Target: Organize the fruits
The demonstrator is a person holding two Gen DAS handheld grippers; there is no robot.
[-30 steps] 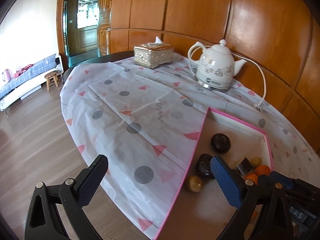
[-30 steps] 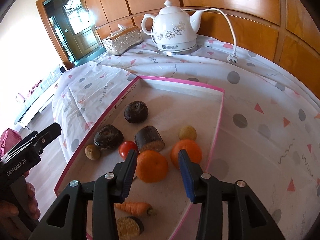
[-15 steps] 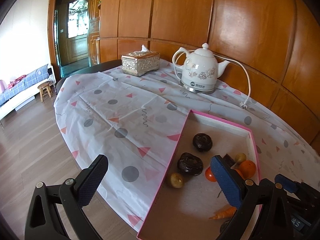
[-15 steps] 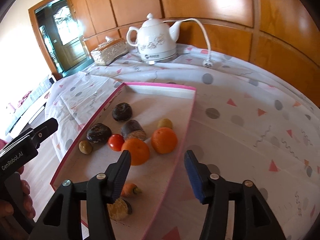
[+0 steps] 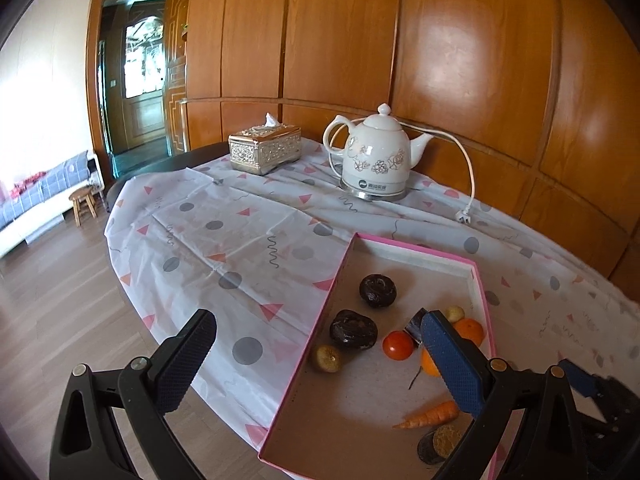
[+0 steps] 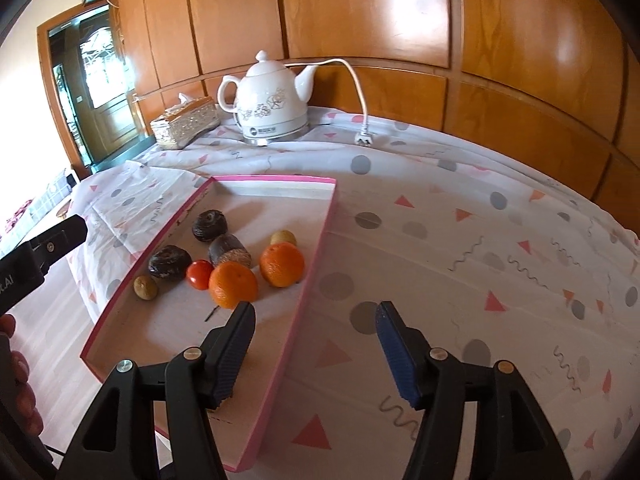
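Your right gripper (image 6: 314,346) and left gripper (image 5: 316,364) hung wide and empty near the pink tray (image 6: 320,240); centring on one orange (image 6: 233,285) looked wisest.

A cloth-covered table (image 6: 460,216) carries a pink-edged tray (image 6: 316,240), kettle (image 6: 270,100) and tissue box (image 6: 184,122).

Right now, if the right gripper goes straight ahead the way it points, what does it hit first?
Probably the tablecloth, just right of the pink tray's rim. The open right gripper straddles that rim, so its left finger may meet the near orange first. Depth is unclear.
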